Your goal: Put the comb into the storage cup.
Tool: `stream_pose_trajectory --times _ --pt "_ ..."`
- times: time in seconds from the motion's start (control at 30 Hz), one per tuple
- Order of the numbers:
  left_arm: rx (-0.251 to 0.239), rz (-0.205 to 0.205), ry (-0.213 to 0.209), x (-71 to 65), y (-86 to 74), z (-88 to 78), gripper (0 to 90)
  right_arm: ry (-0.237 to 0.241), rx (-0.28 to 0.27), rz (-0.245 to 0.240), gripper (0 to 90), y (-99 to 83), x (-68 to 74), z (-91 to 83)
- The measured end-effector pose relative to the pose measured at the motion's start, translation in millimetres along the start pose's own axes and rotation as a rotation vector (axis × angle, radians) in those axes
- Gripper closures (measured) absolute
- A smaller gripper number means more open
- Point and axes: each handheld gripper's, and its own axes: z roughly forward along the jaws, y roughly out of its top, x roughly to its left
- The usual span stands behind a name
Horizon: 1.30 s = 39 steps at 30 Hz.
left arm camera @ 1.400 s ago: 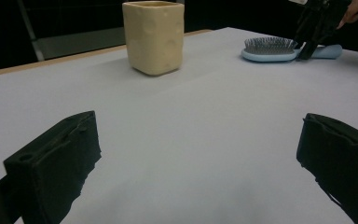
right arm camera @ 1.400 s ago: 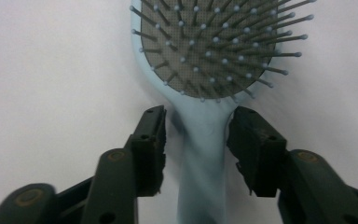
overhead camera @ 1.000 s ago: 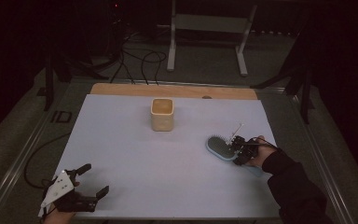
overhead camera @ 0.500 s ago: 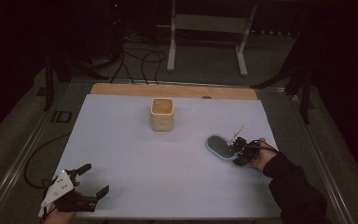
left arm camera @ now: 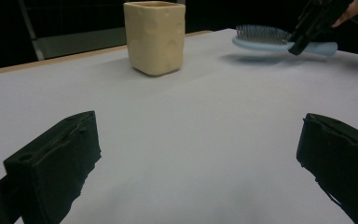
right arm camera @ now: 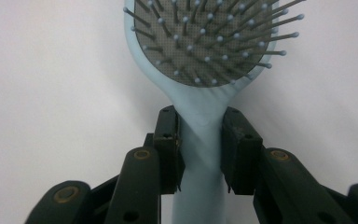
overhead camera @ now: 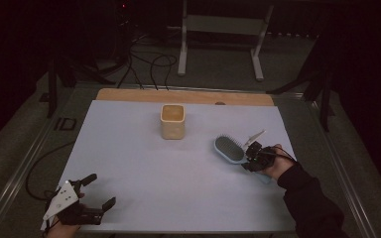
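A light blue hairbrush (overhead camera: 229, 148) with grey bristles facing up lies out over the right side of the white table. My right gripper (overhead camera: 254, 157) is shut on its handle just below the head, and both pads (right arm camera: 168, 140) press against the handle's sides. In the left gripper view the hairbrush (left arm camera: 265, 39) seems to hang slightly above the table, with a shadow under it. A cream square cup (overhead camera: 172, 121) stands upright near the far middle. My left gripper (overhead camera: 100, 189) is at the front left corner, open and holding nothing, pointing toward the cup (left arm camera: 154, 36).
A white sheet (overhead camera: 178, 178) covers the table, and a wooden strip (overhead camera: 129, 95) shows along the far edge. Beyond it a metal stand (overhead camera: 183, 44) and cables (overhead camera: 149, 62) are on the dark floor. A cable (overhead camera: 34, 168) trails off the table's left side.
The hairbrush in my right gripper has shifted slightly toward the far side of the high view. The left gripper and the cup have stayed put.
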Motion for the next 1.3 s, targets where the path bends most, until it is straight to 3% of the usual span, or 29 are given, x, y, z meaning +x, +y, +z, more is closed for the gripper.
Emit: stream_pose_trajectory --times 0.03,0.07,0.2,0.23,0.3,0.37,0.4,0.47,0.5,0.53,0.97,1.3 --pt "0.000 0.001 0.000 0.1 0.0 0.0 0.0 -0.006 -0.044 0.012 70.7 1.4 -0.1 -2.4" --pt "0.000 0.000 -0.001 0.1 -0.1 0.1 0.0 0.019 -0.063 0.020 70.7 3.0 -0.2 -5.1" --pt "0.000 0.001 0.000 -0.2 0.0 0.0 0.0 0.003 -0.213 0.039 70.8 10.3 2.2 -15.1" --pt "0.000 0.001 0.000 0.0 0.1 -0.2 0.0 0.022 -0.231 0.050 70.8 12.4 2.0 -17.0" --pt "-0.001 0.002 0.001 0.1 0.1 -0.3 0.0 0.013 -0.280 0.051 70.8 15.9 3.8 -20.5" --pt "0.000 0.002 0.001 0.2 0.0 -0.2 0.0 0.023 -0.291 0.050 70.8 17.7 4.8 -22.1" --pt "0.000 0.002 0.000 0.0 0.1 -0.1 0.0 0.005 -0.341 0.051 70.8 21.4 6.5 -24.6" --pt "-0.002 0.002 0.001 -0.1 0.2 -0.1 0.0 0.001 -0.396 0.056 70.8 25.8 9.1 -28.2" --pt "-0.002 0.002 0.001 -0.1 0.2 -0.1 0.0 0.001 -0.396 0.056 70.8 25.8 9.1 -28.2" --pt "-0.001 0.002 0.001 0.1 0.1 -0.2 0.0 0.000 -0.445 0.055 70.8 30.3 11.8 -31.9" --pt "0.000 0.003 0.000 0.1 0.0 -0.3 0.0 0.004 -0.605 0.027 70.8 66.6 25.5 -50.6" --pt "-0.002 -0.004 -0.004 0.4 -0.2 0.1 0.0 0.019 -0.665 0.015 70.7 95.7 33.8 -57.3"
